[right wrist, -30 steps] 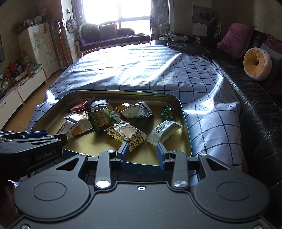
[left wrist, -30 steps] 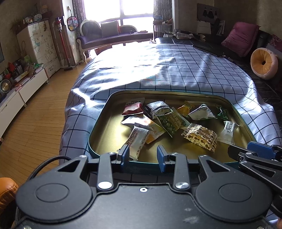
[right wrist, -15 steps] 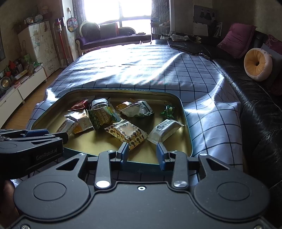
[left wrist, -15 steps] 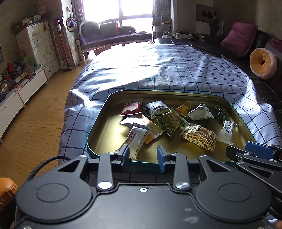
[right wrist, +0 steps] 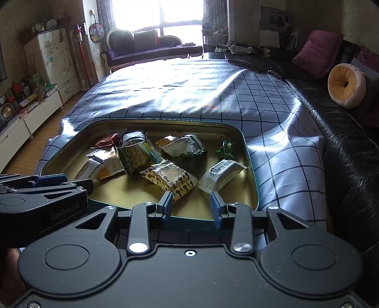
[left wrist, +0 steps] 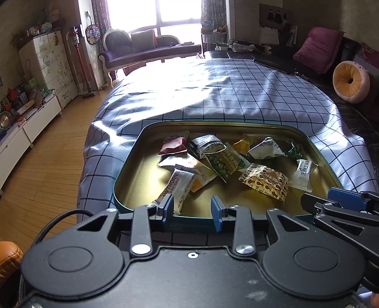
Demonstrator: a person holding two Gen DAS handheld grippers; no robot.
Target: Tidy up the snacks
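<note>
Snacks (left wrist: 222, 163) in tray (left wrist: 132, 180), checked tablecloth (left wrist: 225, 94).

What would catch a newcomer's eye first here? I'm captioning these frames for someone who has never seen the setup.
First, the shallow gold metal tray on the blue checked tablecloth, with small wrapped snack packets heaped in a loose jumble across it. Next, the two black grippers with blue pads, left gripper and right gripper, poised at the tray's near rim, jaws open and empty. Behind, a glaring sunlit window.
</note>
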